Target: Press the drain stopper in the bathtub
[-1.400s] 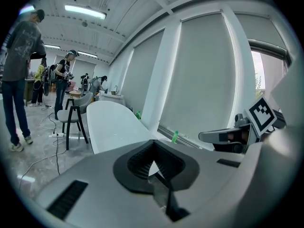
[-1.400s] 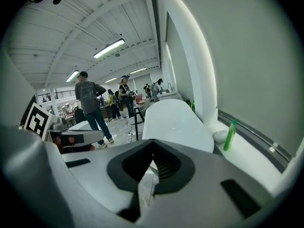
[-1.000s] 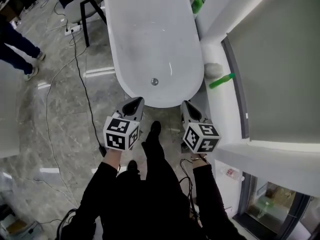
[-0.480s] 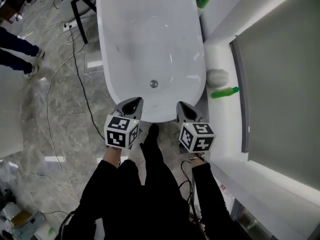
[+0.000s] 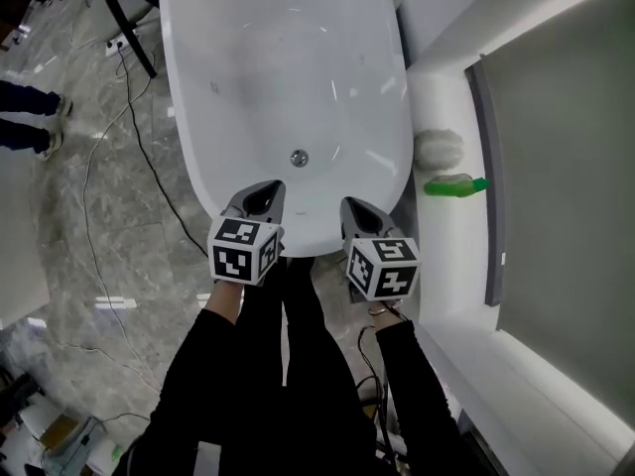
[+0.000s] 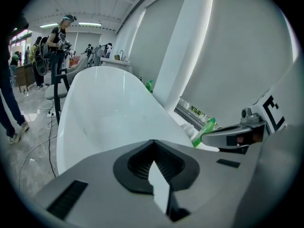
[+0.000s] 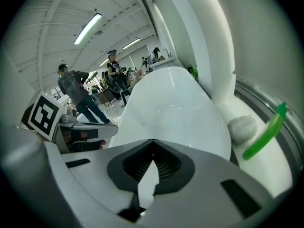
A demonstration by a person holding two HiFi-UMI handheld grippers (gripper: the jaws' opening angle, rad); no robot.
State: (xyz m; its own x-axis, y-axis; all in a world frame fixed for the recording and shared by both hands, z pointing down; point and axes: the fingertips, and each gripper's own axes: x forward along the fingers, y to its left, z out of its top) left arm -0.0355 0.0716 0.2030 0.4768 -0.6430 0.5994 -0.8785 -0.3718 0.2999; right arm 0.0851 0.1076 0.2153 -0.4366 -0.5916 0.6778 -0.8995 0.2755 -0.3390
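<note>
The white oval bathtub (image 5: 288, 58) fills the top middle of the head view. Its round metal drain stopper (image 5: 299, 158) lies on the tub floor near the close end. My left gripper (image 5: 263, 190) is shut and empty, its tips over the tub's near rim, just below and left of the stopper. The right gripper (image 5: 350, 207) is also shut and empty, over the near rim to the stopper's lower right. The left gripper view has its jaws (image 6: 152, 141) closed with the tub (image 6: 109, 108) beyond. In the right gripper view the jaws (image 7: 153, 140) are closed too; the stopper is hidden in both.
A white ledge (image 5: 437, 256) runs along the tub's right side, with a green bottle (image 5: 454, 184) lying on it beside a white round lump (image 5: 438, 149). Black cables (image 5: 129, 137) cross the marble floor on the left. A chair (image 5: 124, 8) and people (image 6: 59, 37) are farther off.
The person has stepped closer to the tub. Both grippers, still shut, have gone from short of the tub to over its near rim, closer to the stopper.
</note>
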